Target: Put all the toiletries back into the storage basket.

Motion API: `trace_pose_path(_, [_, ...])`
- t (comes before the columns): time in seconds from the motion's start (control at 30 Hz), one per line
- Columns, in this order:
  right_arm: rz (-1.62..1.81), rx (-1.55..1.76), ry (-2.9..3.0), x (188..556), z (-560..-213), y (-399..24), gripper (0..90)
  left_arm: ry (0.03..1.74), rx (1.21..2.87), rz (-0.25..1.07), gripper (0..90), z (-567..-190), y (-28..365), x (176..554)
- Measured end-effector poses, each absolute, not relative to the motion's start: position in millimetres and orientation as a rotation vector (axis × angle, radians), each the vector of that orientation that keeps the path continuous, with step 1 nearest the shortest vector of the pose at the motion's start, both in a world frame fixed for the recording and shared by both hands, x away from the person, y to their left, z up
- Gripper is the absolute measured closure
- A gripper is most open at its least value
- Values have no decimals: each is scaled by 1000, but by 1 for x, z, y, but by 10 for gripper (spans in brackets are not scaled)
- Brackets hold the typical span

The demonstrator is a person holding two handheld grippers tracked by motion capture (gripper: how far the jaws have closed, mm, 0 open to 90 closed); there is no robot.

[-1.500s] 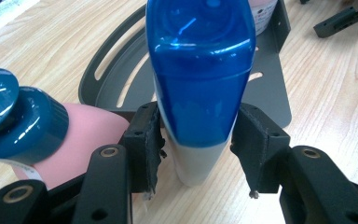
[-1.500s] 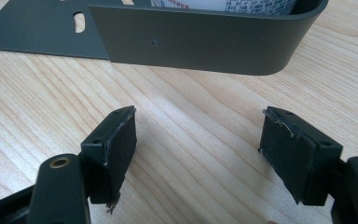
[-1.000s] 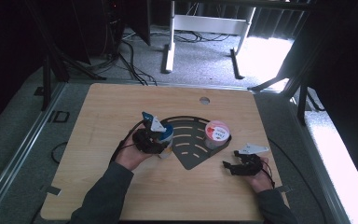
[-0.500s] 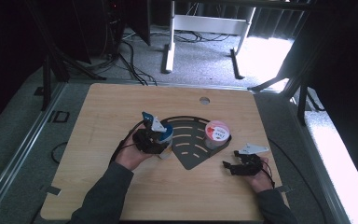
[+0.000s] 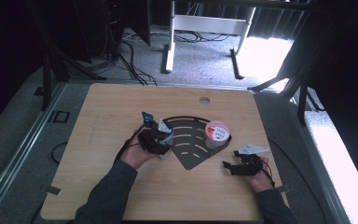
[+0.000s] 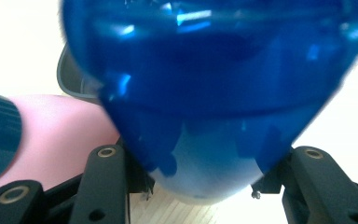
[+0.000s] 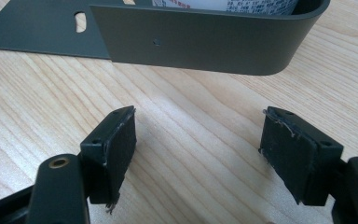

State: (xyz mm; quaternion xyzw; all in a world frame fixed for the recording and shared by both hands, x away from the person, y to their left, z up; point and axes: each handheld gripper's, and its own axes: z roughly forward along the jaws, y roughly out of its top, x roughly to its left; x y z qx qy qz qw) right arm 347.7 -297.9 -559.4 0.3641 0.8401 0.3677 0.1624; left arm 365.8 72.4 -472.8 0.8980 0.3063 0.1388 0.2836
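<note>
- Blue translucent plastic crowds the left gripper view: a rounded blue container [image 6: 214, 93] sits so close to the lens that its top and sides are cut off and its full shape cannot be read.
- The left gripper [image 6: 200, 186] has its black fingers [image 6: 105, 182] pinching the lower part of that container from both sides; a blurred pink shape beside it is too soft to identify.
- In the high view the left gripper [image 5: 154, 139] and the hand behind it cover most of the container, which stands at the left edge of the dark fan-shaped tray [image 5: 191, 142] on the wooden surface [image 5: 112, 107].
- A pink-lidded tub [image 5: 217, 131] sits in the tray's right corner; its label print is too small to read.
- The right gripper [image 7: 198, 154] rests low over the wood with its fingers [image 7: 303, 158] spread apart and nothing between them, facing the tray's curved wall [image 7: 205, 42], which hides all but a strip of the tub.
- In the high view the right gripper [image 5: 242, 165] lies just off the tray's lower right side.
- Against the earlier high views, both hands, the tray and the tub sit where they were; no shift can be made out.
</note>
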Motion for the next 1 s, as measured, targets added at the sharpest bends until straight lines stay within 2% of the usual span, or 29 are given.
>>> trace_pose_path(0.6, [1049, 1043, 2398, 348, -559, -298, 263, 808, 2418, 360, 489, -481, 67, 371])
trace_pose_path(1.0, [1049, 1042, 2398, 348, -559, -298, 263, 822, 2416, 334, 528, -481, 69, 373])
